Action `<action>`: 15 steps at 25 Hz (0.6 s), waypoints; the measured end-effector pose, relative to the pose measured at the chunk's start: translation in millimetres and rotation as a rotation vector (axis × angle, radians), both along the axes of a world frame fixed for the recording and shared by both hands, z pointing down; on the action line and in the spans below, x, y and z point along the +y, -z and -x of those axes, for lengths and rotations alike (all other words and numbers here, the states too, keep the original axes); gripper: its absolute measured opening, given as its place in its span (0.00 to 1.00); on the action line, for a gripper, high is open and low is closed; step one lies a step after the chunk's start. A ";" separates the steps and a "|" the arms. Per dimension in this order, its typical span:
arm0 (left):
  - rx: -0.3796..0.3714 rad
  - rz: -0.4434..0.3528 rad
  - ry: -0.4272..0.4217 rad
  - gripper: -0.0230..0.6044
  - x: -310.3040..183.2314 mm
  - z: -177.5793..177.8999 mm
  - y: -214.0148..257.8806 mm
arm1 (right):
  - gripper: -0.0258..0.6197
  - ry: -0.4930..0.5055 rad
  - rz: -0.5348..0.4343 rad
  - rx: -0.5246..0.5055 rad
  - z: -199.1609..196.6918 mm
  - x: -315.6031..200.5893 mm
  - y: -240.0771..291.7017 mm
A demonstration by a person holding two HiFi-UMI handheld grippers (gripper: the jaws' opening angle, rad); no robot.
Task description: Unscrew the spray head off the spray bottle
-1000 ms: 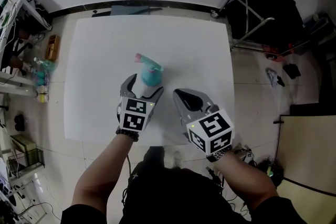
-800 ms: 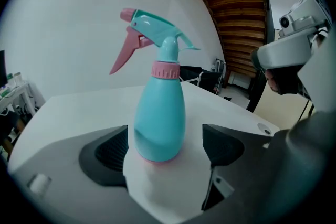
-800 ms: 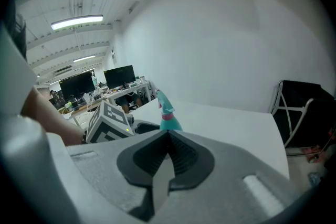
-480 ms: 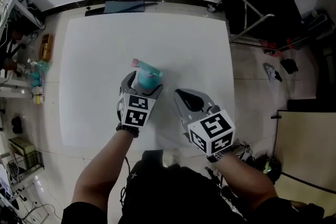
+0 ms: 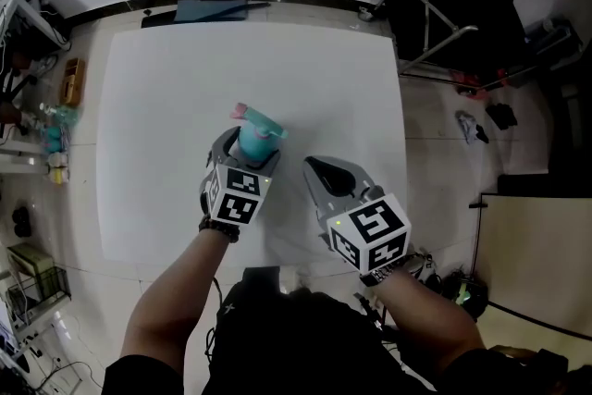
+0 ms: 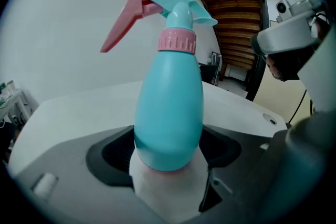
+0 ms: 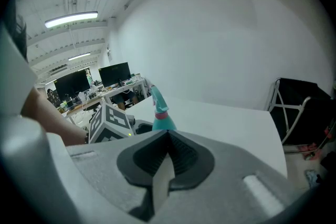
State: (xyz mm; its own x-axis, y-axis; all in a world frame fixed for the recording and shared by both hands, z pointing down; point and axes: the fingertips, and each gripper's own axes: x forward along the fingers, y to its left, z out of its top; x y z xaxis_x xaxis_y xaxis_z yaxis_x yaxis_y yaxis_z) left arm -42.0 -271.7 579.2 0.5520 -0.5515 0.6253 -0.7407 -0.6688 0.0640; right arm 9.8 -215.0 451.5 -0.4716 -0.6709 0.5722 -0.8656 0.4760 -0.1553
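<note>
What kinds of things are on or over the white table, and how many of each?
spray bottle: 1
grippers: 2, the left gripper and the right gripper
Total: 3

On the white table (image 5: 166, 60), the left tongs (image 5: 250, 153), just closing, bracket 1 teal spray bottle (image 5: 254, 136).
</note>
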 end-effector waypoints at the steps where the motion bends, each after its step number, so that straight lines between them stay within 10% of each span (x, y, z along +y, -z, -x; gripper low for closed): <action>1: -0.004 -0.001 -0.008 0.68 0.6 -0.5 1.5 | 0.03 0.000 -0.004 0.000 -0.7 -1.1 1.2; 15: -0.129 -0.021 -0.166 0.66 23.2 10.7 29.0 | 0.07 0.044 -0.004 -0.006 6.6 0.8 15.9</action>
